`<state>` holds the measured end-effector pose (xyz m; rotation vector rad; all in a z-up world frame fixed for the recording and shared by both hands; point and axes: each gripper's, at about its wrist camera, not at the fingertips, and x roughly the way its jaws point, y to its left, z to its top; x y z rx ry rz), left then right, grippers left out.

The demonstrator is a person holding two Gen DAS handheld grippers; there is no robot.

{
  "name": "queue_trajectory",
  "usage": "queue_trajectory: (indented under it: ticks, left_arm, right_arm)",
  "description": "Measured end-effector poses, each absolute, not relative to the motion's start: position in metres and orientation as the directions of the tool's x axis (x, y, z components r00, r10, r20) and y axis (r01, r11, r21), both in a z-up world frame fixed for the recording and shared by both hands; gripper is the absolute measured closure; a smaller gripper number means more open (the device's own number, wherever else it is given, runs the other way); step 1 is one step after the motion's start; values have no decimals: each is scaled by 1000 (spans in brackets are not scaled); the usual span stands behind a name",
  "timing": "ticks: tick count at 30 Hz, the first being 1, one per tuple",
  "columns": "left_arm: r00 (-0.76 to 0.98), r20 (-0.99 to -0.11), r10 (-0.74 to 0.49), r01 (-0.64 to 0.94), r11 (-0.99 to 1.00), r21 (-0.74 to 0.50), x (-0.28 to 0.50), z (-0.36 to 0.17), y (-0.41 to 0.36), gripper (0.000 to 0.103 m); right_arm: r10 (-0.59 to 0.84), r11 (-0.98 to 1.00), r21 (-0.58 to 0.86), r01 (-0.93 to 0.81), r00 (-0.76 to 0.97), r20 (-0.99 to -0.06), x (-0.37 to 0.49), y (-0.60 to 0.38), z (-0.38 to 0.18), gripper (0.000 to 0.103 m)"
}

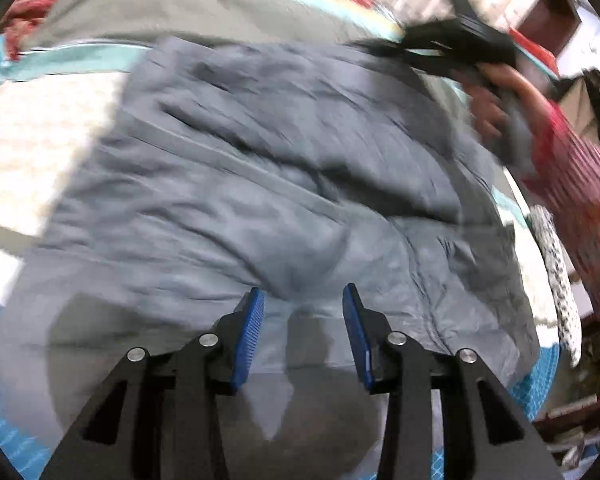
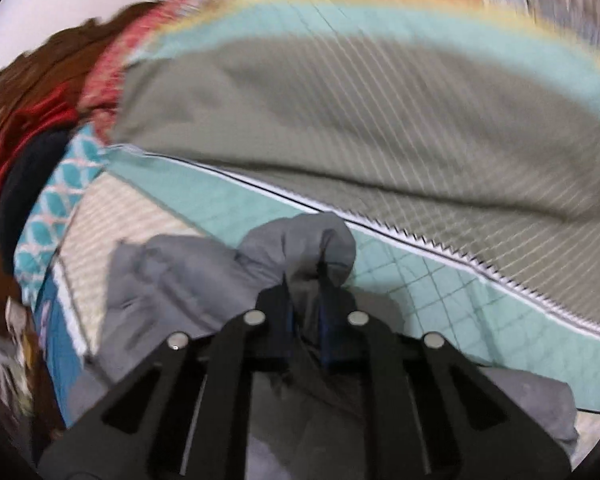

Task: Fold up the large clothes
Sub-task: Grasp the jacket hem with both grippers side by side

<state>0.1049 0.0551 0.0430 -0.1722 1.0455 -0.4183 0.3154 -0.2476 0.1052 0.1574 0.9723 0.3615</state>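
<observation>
A large blue-grey garment (image 1: 260, 184) lies spread and wrinkled over the bed. My left gripper (image 1: 303, 300) is open just above its near part, blue pads (image 1: 248, 332) apart and empty. My right gripper (image 2: 306, 280) is shut on a bunched fold of the same garment (image 2: 312, 240) and holds it up over the bedding. The right gripper also shows in the left wrist view (image 1: 456, 44) at the garment's far right corner, held by a hand. Both views are motion blurred.
The bed carries a grey and teal quilt with a white zigzag trim (image 2: 380, 128) and a cream blanket (image 1: 32, 132). Red and dark clothes (image 2: 32, 120) are piled at the far left. The person's red-sleeved arm (image 1: 580, 184) is at the right, with furniture behind.
</observation>
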Motion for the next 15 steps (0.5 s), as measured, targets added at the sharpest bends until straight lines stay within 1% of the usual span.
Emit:
queue_trajectory:
  ticks: [3, 4, 8, 12, 14, 15]
  left_arm:
    - [476, -771, -423, 159, 904, -397, 101, 63, 103, 49]
    - [498, -763, -413, 135, 906, -402, 99, 68, 119, 49]
    - [594, -729, -340, 41, 918, -395, 76, 97, 179, 49]
    - [647, -704, -291, -11, 921, -390, 49, 126, 226, 49]
    - [672, -685, -280, -8, 923, -385, 37, 142, 233, 49]
    - [682, -675, -283, 3, 923, -384, 31, 150, 232, 49]
  right_arm:
    - [368, 921, 202, -333, 574, -731, 257, -222, 146, 95]
    - [374, 910, 157, -384, 596, -710, 225, -208, 160, 95]
    - [378, 869, 15, -495, 644, -665, 121, -174, 175, 95]
    - [358, 839, -85, -537, 663, -657, 25, -145, 149, 95]
    - [321, 836, -132, -532, 670, -669, -12, -133, 128, 95]
    - [309, 841, -130, -525, 663, -682, -27, -126, 114, 95]
